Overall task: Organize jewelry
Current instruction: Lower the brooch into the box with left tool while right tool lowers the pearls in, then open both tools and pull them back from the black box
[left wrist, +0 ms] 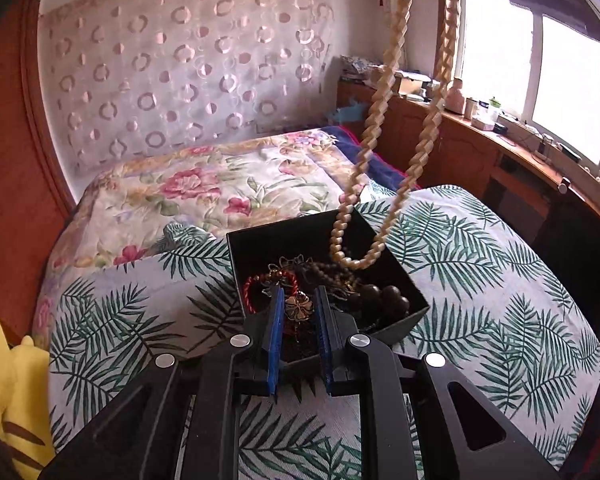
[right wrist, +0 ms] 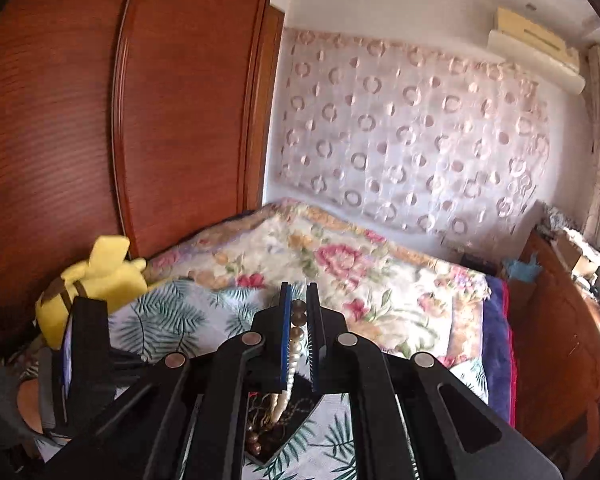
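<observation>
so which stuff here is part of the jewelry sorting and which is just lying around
Job:
- cream bead necklace, held in right gripper
- black box of jewelry
- flower pendant between the fingers of left gripper

Lying about:
- yellow plush toy
- floral quilt

Bed: black jewelry box, yellow plush.

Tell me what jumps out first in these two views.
The cream bead necklace hangs in a long loop from the top of the left view down into the open black box of jewelry on the leaf-print cloth. The right hand-held gripper is shut on that strand. The left hand-held gripper sits at the box's near edge, jaws apart around a gold flower charm.
</observation>
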Available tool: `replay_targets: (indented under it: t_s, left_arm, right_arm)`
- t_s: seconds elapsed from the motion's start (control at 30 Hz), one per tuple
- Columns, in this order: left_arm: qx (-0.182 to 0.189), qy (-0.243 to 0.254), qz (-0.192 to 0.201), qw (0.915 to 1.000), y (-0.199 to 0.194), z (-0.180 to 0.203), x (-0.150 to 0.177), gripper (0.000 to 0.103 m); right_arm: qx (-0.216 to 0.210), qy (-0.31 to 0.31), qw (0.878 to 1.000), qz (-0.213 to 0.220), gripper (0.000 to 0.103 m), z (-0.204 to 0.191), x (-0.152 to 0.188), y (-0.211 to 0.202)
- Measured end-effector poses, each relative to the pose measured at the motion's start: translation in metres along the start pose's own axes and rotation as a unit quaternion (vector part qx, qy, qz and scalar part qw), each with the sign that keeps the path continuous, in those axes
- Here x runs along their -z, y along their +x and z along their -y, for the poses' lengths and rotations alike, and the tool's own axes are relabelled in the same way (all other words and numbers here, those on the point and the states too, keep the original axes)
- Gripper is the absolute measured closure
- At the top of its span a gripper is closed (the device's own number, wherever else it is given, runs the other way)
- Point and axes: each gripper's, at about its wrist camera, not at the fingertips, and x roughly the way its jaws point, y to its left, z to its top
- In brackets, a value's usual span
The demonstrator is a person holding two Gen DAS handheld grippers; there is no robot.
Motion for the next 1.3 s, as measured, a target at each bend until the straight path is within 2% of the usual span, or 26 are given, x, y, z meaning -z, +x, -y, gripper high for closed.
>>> replay_targets:
  t_s: [0.13, 0.3, 0.37, 0.77, 0.83, 0.87, 0.97, 1.07, 1.1, 1.17, 1.23, 1.3]
  left_arm:
    - [0.0, -0.005, -0.003, 1.0, 0.007, -0.003, 0.0, 0.089]
    - [-0.003, -0.006, -0.005, 1.0, 0.016, -0.005, -0.005, 0.089]
    - [-0.003, -0.008, -0.006, 0.9999, 0.02, -0.006, -0.009, 0.089]
    - [-0.01, -0.015, -0.004, 0.9998, 0.038, -0.007, -0.025, 0.087]
    - [-0.012, -0.019, -0.002, 0.9997, 0.037, -0.008, -0.024, 0.074]
    - [-0.011, -0.022, 0.001, 0.9997, 0.036, -0.008, -0.023, 0.062]
    - [-0.015, -0.022, 0.001, 0.9996, 0.034, -0.007, -0.022, 0.054]
    - [-0.021, -0.026, 0.009, 0.9994, 0.027, -0.008, -0.019, 0.038]
    - [-0.022, -0.028, 0.013, 0.9993, 0.023, -0.009, -0.018, 0.028]
    - [-0.034, -0.03, 0.024, 0.9987, 0.013, -0.007, -0.014, 0.017]
    - [-0.042, -0.026, 0.036, 0.9981, 0.005, -0.004, -0.01, 0.01]
    - [-0.049, -0.021, 0.041, 0.9977, 0.0, -0.001, -0.007, 0.008]
  right_arm:
    - [-0.006, 0.013, 0.999, -0.045, 0.094, -0.004, 0.02, 0.029]
    - [-0.01, 0.026, 0.997, -0.066, 0.09, -0.006, 0.039, 0.048]
    - [-0.007, 0.028, 0.997, -0.065, 0.077, -0.006, 0.042, 0.05]
    - [-0.002, 0.048, 0.997, -0.061, 0.077, 0.004, 0.059, 0.038]
    - [0.0, 0.055, 0.996, -0.064, 0.077, 0.007, 0.064, 0.037]
    - [0.0, 0.058, 0.996, -0.064, 0.077, 0.009, 0.068, 0.036]
    - [-0.001, 0.067, 0.996, -0.063, 0.077, 0.012, 0.078, 0.034]
    - [0.0, 0.078, 0.995, -0.063, 0.077, 0.012, 0.088, 0.031]
    - [0.0, 0.082, 0.995, -0.061, 0.077, 0.011, 0.092, 0.029]
    - [-0.001, 0.087, 0.995, -0.057, 0.077, 0.009, 0.097, 0.025]
    - [-0.002, 0.096, 0.994, -0.053, 0.076, 0.008, 0.103, 0.021]
    - [-0.004, 0.1, 0.993, -0.056, 0.068, 0.006, 0.107, 0.019]
